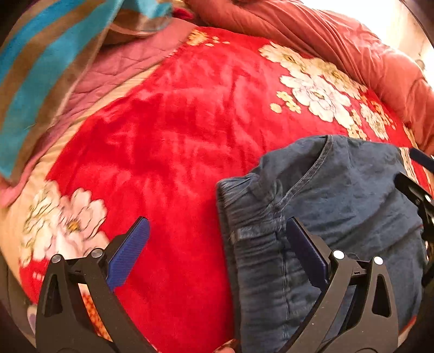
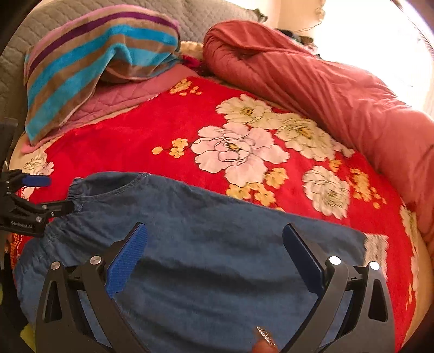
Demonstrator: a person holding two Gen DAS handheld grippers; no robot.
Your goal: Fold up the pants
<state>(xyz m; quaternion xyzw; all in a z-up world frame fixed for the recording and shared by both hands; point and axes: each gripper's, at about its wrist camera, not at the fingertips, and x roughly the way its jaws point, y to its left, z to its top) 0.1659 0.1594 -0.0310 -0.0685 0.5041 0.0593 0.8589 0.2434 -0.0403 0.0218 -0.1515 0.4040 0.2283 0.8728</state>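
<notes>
Blue denim pants (image 2: 217,244) lie folded on a red floral blanket (image 2: 152,141), with the elastic waistband (image 1: 244,206) at the left end. In the left wrist view the pants (image 1: 339,206) fill the lower right. My left gripper (image 1: 217,230) is open over the waistband's edge, one finger over the blanket and one over the denim; it also shows in the right wrist view (image 2: 48,190) at the waistband. My right gripper (image 2: 215,236) is open and empty just above the middle of the pants; part of it shows in the left wrist view (image 1: 417,195).
A striped blue and brown towel (image 2: 89,54) lies on a pink quilted pad (image 2: 122,95) at the back left. A rolled rust-red quilt (image 2: 325,87) runs along the back right. A grey headboard (image 2: 200,16) stands behind. The red blanket (image 1: 176,135) covers the bed.
</notes>
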